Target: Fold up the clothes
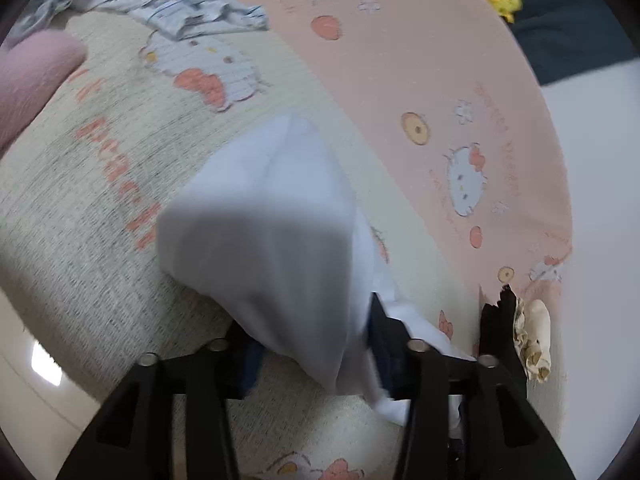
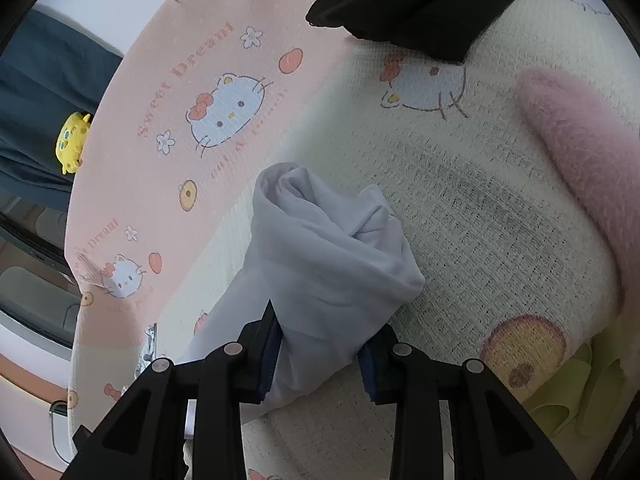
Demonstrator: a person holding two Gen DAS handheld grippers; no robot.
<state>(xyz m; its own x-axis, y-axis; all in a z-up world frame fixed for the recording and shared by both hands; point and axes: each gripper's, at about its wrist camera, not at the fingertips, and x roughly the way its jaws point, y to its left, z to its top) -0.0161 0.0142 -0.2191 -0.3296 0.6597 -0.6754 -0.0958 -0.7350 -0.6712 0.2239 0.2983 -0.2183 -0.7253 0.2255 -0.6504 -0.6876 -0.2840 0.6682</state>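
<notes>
Left gripper (image 1: 316, 356) jaws stand partly open, the white garment (image 1: 276, 240) bunched between them and draped over the right finger; pads not clearly pressing it. Right gripper (image 2: 320, 360) jaws clamp the same white cloth (image 2: 324, 264), a rolled bundle squeezed between both blue pads. Garment lies on the cartoon-cat blanket (image 1: 400, 80) of the bed. Left view: crumpled grey-blue clothes (image 1: 168, 4) top left, pink fuzzy sleeve (image 1: 36, 76) at edge. Right view: black garment (image 2: 420, 4) at top, pink sleeve (image 2: 580, 152) right.
</notes>
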